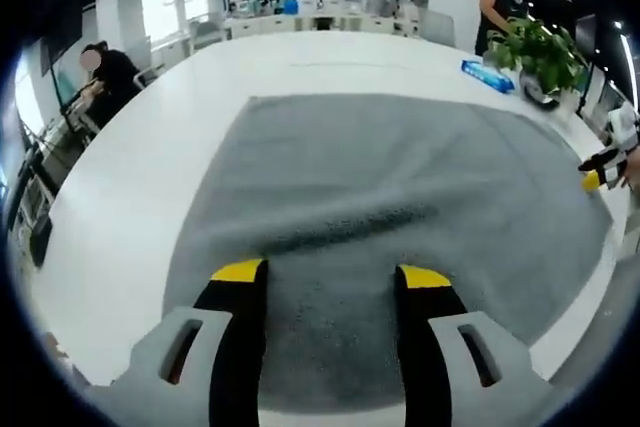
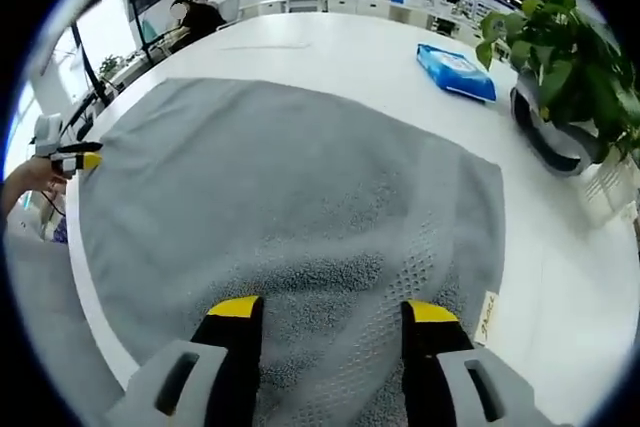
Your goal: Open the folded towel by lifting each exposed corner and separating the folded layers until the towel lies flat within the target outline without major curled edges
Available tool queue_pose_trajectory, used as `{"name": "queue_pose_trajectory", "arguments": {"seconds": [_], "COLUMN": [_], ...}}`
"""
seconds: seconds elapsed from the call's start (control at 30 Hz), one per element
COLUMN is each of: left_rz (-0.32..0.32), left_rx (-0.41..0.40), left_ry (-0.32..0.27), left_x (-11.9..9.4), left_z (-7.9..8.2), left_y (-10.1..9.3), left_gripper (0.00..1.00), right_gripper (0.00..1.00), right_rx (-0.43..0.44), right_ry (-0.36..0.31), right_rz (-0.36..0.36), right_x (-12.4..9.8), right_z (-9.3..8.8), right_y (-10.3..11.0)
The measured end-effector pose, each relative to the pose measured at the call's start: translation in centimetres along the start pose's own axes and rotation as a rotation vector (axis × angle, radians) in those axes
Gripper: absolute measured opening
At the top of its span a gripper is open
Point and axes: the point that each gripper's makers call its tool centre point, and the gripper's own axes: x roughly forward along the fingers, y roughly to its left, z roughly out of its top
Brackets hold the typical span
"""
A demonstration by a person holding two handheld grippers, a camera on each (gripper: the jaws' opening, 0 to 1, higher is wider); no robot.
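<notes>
On the large white table (image 1: 150, 177), a grey terry towel (image 1: 400, 187) lies spread out nearly flat, its looped pile coarse and nubby, with a faint crease line running across it in the left gripper view. In the right gripper view the same towel (image 2: 280, 207) shows a woven dotted band near one edge and a small pale label (image 2: 486, 315) at the hem beside that corner. The left gripper (image 1: 331, 272) hangs above the near part of the towel, its two black jaws with yellow tips spread apart and nothing between them. The right gripper (image 2: 335, 309) sits above the towel's near edge, jaws likewise spread with only cloth visible in the gap. Whether either set of tips touches the pile cannot be told. At the far right of the left gripper view the right gripper's yellow tip shows at the towel's side edge, held in a hand (image 1: 632, 169). Beyond the towel, well apart from it, rest a flat blue plastic packet (image 2: 456, 71) and a leafy green plant (image 2: 560, 47) in a rounded pot. Two people (image 1: 110, 72) are at the room's far side.
</notes>
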Motion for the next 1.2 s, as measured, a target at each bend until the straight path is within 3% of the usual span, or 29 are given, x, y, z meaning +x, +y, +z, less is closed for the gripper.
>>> {"name": "queue_pose_trajectory", "arguments": {"seconds": [0.7, 1.2], "left_rz": [-0.014, -0.016], "left_rx": [0.009, 0.008], "left_ry": [-0.009, -0.008], "left_x": [2.8, 4.0], "left_z": [3.2, 4.6], "left_y": [-0.7, -0.9], "left_gripper": [0.51, 0.51], "right_gripper": [0.54, 0.53], "right_rx": [-0.006, 0.002], "right_ry": [0.055, 0.035], "right_rz": [0.004, 0.002], "right_x": [1.8, 3.3], "right_z": [2.9, 5.1], "right_y": [-2.8, -5.3]}}
